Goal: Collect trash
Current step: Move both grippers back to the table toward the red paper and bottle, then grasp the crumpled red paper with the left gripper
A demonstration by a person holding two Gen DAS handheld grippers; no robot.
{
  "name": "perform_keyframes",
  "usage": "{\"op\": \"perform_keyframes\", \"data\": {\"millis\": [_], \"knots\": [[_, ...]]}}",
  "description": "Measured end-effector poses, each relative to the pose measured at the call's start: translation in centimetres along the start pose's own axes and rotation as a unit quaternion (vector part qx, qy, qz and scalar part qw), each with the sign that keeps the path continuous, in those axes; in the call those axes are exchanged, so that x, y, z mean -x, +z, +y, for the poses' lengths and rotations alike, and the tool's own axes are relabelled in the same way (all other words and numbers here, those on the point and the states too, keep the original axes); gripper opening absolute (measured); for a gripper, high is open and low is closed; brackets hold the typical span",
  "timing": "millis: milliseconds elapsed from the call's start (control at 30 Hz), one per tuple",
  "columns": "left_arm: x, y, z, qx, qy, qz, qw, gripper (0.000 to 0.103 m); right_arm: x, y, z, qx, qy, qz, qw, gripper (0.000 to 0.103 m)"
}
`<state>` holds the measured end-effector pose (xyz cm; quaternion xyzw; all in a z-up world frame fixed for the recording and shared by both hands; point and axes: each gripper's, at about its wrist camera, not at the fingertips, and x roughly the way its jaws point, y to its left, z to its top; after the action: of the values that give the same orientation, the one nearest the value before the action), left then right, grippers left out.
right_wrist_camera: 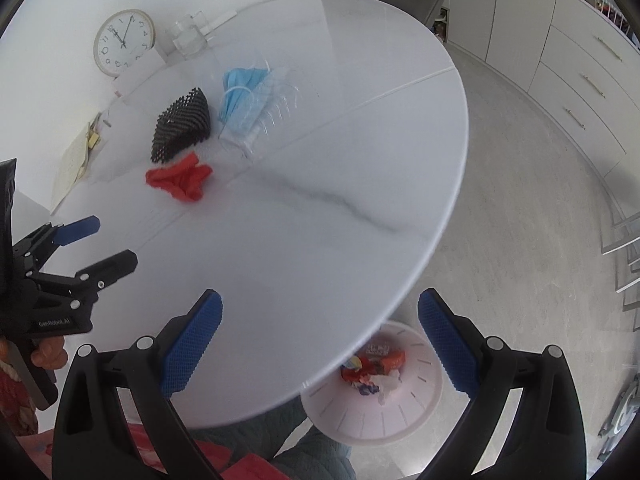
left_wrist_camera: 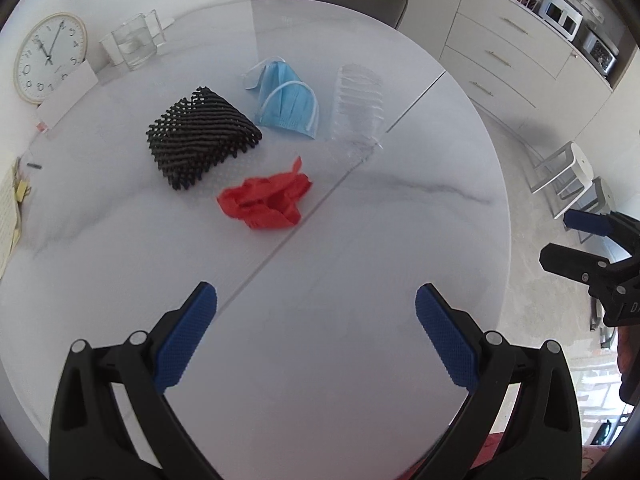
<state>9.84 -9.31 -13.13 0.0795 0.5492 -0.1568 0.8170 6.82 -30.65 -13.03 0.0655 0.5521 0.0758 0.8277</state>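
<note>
White marble table (left_wrist_camera: 400,240) holds four scraps well ahead: red wrapper (left_wrist_camera: 264,200), black mesh (left_wrist_camera: 200,136), blue mask (left_wrist_camera: 288,100), perhaps clear plastic. Both grippers, left gripper (left_wrist_camera: 316,308) and right gripper (right_wrist_camera: 320,312), hover spread and empty. Next: reach the wrapper, then bin (right_wrist_camera: 400,420).

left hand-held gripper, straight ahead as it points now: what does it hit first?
Probably the crumpled red plastic bag, beyond bare white marble tabletop. The left hand-held gripper is open and empty; its height is unclear, so it may pass over.

A wall clock (left_wrist_camera: 50,58) leans beside a glass pitcher (left_wrist_camera: 134,46) (both on the table (left_wrist_camera: 360,240)).
</note>
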Motion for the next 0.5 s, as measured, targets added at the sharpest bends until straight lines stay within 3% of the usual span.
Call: {"op": "perform_keyframes", "data": {"millis": [200,500], "knots": [[-2.7,3.0,2.3,-0.012,-0.017,0.011,0.9997,0.095,-2.1,3.4,1.6,-0.006,-0.014,0.009,1.0,0.098],[-5.8,4.6,3.8,-0.02,-0.033,0.026,0.9989,0.095,-4.5,5.5,3.2,0.006,-0.031,0.036,0.999,0.098]]}}
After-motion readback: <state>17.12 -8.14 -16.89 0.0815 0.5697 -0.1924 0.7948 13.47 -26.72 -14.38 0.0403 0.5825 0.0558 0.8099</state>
